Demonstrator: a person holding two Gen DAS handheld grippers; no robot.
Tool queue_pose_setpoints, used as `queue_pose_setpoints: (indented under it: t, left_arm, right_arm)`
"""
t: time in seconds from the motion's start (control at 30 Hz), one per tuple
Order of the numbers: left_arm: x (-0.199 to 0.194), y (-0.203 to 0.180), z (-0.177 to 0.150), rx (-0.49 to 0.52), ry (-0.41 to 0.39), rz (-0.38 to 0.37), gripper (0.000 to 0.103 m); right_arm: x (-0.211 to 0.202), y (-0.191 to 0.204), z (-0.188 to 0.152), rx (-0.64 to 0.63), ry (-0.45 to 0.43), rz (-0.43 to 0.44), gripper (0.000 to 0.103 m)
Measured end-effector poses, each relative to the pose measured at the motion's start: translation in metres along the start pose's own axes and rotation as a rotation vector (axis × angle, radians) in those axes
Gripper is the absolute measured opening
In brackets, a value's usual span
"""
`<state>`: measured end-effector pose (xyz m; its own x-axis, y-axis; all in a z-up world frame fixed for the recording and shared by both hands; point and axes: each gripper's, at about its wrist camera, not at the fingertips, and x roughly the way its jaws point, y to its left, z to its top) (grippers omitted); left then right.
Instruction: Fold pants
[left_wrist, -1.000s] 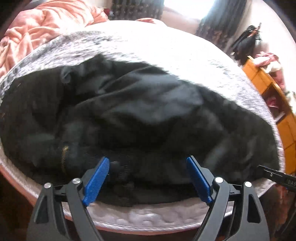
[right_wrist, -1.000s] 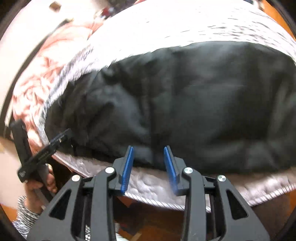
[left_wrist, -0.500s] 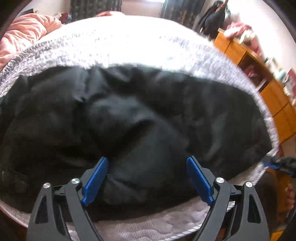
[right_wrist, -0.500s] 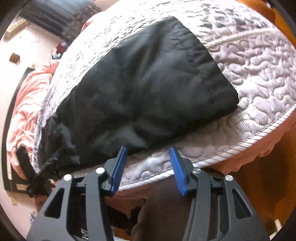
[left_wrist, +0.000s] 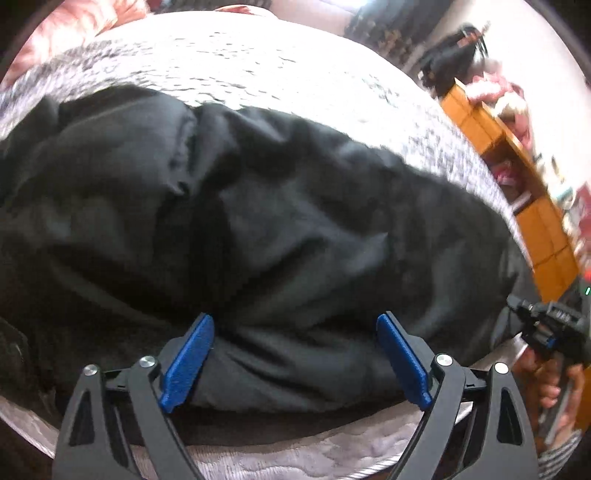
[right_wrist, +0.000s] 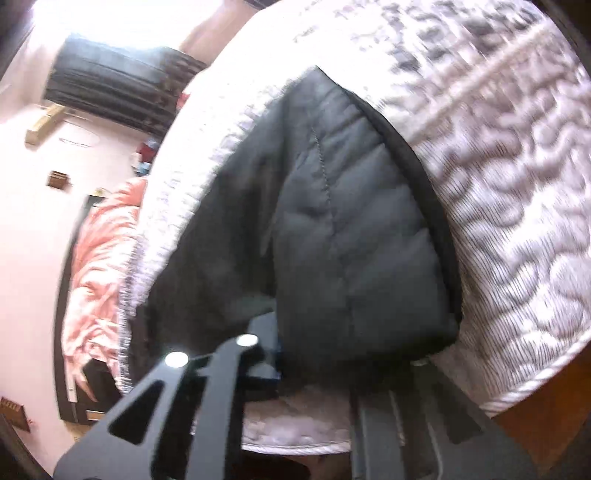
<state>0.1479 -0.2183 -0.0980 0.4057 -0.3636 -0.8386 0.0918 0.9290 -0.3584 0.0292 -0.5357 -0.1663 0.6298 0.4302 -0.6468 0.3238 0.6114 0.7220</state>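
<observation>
On the bed: black pants (left_wrist: 280, 229) lie spread and rumpled across a quilted white mattress cover (left_wrist: 280, 85), reaching close to its near edge.
Pants, left wrist view: the dark cloth fills most of the picture, creased in soft ridges, with a bulge of fabric between the two blue pads.
Left gripper (left_wrist: 295, 358): jaws stand wide apart, low over the near hem of the pants; a fold of cloth sits between the pads (left_wrist: 188, 362) but is not pinched, and whether the pads touch it I cannot tell.
Right gripper (right_wrist: 332, 354): seen at the far right of the left wrist view, held in a hand (left_wrist: 554, 384) beside the edge of the pants. In its own view a pant leg end (right_wrist: 351, 236) drapes over the front of the tool and hides the fingertips, so how far the jaws are parted, and whether they grip the cloth, I cannot tell.
Pant leg end: lifted and folded above the mattress cover, its stitched seam running down the middle.
Surroundings: a pink crumpled blanket (right_wrist: 99, 266) beside the bed, an orange wooden shelf unit (left_wrist: 524, 206) to the right.
</observation>
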Motion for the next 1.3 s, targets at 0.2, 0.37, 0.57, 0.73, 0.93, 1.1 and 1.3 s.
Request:
queue_pose_setpoints:
  t: [0.2, 0.37, 0.57, 0.73, 0.93, 1.1, 1.3]
  left_arm:
    - [-0.034, 0.011, 0.014, 0.03, -0.154, 0.102, 0.086]
    - [-0.007, 0.026, 0.016, 0.049, -0.082, 0.145, 0.086]
    - [-0.002, 0.019, 0.009, 0.097, -0.079, 0.149, 0.092]
    - [-0.032, 0.039, 0.013, -0.048, -0.106, 0.054, 0.092]
    - [-0.07, 0.08, 0.001, -0.152, -0.147, 0.046, 0.092]
    - [-0.095, 0.104, -0.006, -0.199, -0.188, 0.055, 0.092]
    - [-0.114, 0.129, -0.003, -0.267, -0.23, 0.068, 0.092]
  right_arm:
    - [-0.042, 0.038, 0.028, -0.097, -0.146, 0.05, 0.006]
    - [-0.042, 0.002, 0.045, -0.043, -0.152, -0.159, 0.006]
    - [-0.022, -0.024, 0.037, 0.004, -0.089, -0.195, 0.006]
    - [-0.062, 0.037, 0.037, -0.159, -0.198, -0.153, 0.006]
    - [-0.063, 0.17, 0.004, -0.587, -0.251, -0.232, 0.007]
    - [-0.02, 0.246, -0.04, -0.875, -0.194, -0.265, 0.008]
    - [0.05, 0.281, -0.093, -1.012, -0.022, -0.233, 0.008]
